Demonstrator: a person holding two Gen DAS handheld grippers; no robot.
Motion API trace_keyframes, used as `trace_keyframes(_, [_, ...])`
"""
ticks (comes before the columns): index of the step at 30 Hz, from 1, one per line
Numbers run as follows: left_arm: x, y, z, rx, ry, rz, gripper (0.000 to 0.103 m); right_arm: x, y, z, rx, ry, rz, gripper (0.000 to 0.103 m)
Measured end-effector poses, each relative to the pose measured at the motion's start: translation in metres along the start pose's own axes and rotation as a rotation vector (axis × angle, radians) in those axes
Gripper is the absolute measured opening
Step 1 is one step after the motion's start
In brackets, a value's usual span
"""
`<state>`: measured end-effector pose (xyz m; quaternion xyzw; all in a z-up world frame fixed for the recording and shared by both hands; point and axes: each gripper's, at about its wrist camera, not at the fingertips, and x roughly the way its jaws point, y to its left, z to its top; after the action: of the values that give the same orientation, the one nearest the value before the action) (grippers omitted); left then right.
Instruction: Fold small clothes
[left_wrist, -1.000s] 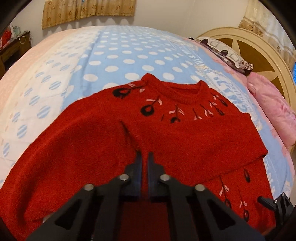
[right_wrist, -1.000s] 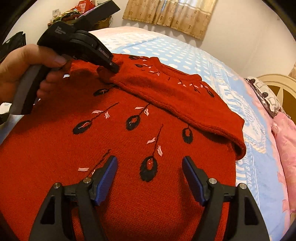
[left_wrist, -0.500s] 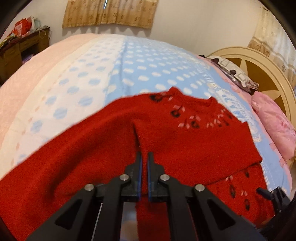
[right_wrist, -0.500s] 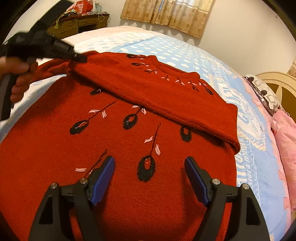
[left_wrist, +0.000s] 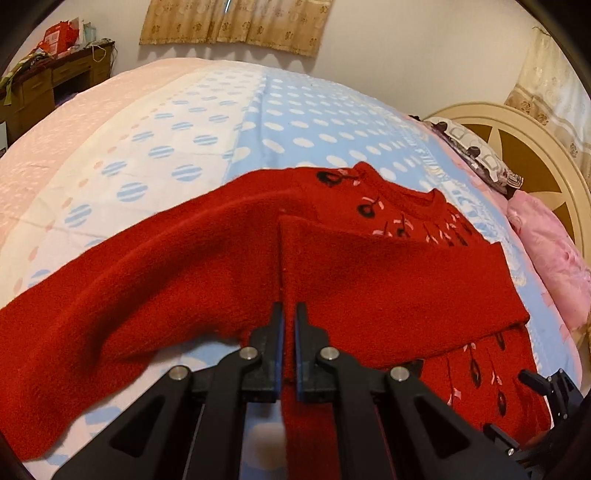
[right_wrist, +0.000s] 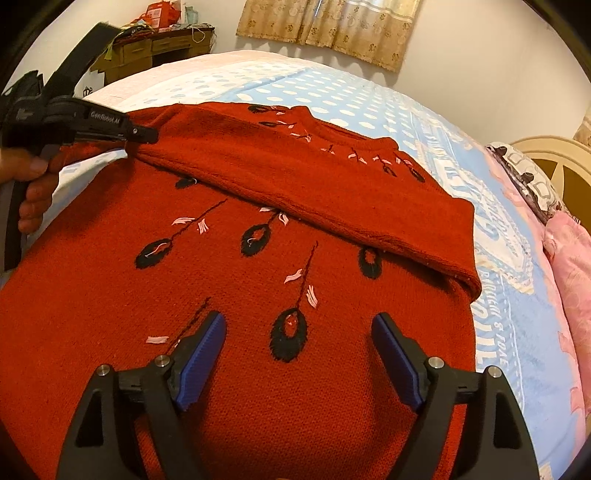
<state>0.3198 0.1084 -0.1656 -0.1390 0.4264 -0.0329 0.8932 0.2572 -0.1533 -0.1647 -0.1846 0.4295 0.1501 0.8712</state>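
A red knitted sweater with black and pink feather motifs (right_wrist: 280, 266) lies spread on a bed covered by a light-blue, white-dotted quilt (left_wrist: 295, 122), filling the middle and lower part of the right wrist view; its round collar sits toward the upper centre of that frame, and one sleeve is folded across the chest as a band running from the upper left down to the right edge of the garment. The left gripper (left_wrist: 289, 317), at the bottom centre of its own view, has its black fingers pressed together on a fold of the red knit, which rises between the blue pads; in the right wrist view the same tool appears at the upper left, held by a hand (right_wrist: 31, 184), pinching the sleeve's end off the quilt. The right gripper (right_wrist: 298, 325), at the bottom of its frame, hovers over the sweater's body with its jaws wide and opening, nothing gripped between the blue pads (right_wrist: 201, 354). A pink pillow (left_wrist: 550, 251) lies at the right edge by a cream wooden headboard (left_wrist: 517, 122)
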Motion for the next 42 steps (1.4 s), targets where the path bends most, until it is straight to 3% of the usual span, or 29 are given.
trace_keyframes(2, [0.0,-0.001,-0.001,0.009,-0.007,0.008,0.005,0.002,-0.002,0.001,0.006,0.003,0.002,0.084])
trace_keyframes(6, [-0.001,-0.004,-0.002,0.023,-0.001,0.025,0.017,-0.002,-0.005,0.004,0.015,0.014,0.011,0.085])
trace_keyframes(9, [-0.01,-0.005,-0.004,0.032,0.006,0.018,0.044,-0.017,-0.022,0.01,0.072,0.017,0.099,0.085])
trace_keyframes(11, [-0.02,-0.005,-0.008,0.051,-0.015,0.021,0.05,-0.022,-0.04,0.018,0.126,0.028,0.136,0.085])
trace_keyframes(13, [-0.029,-0.004,-0.011,0.076,-0.037,0.047,0.059,-0.024,-0.058,0.03,0.151,0.017,0.097,0.085])
trace_keyframes(18, [-0.045,0.007,-0.015,0.06,-0.059,0.053,0.061,0.009,-0.09,0.051,0.165,0.046,-0.019,0.085])
trace_keyframes(23, [-0.07,0.024,-0.023,0.085,-0.089,0.111,0.07,0.056,-0.104,0.048,0.199,0.162,-0.006,0.085])
trace_keyframes(24, [-0.076,0.031,-0.024,0.088,-0.097,0.131,0.072,0.057,-0.105,0.046,0.188,0.147,-0.013,0.086])
trace_keyframes(28, [-0.107,0.072,-0.033,0.068,-0.125,0.24,0.072,0.047,-0.098,0.044,0.178,0.109,-0.029,0.086])
trace_keyframes(36, [-0.16,0.167,-0.051,-0.083,-0.159,0.455,0.075,0.01,-0.073,0.04,0.124,0.051,0.048,0.086])
trace_keyframes(42, [-0.17,0.214,-0.066,-0.213,-0.141,0.538,0.075,-0.011,-0.029,0.025,-0.011,0.006,0.057,0.086])
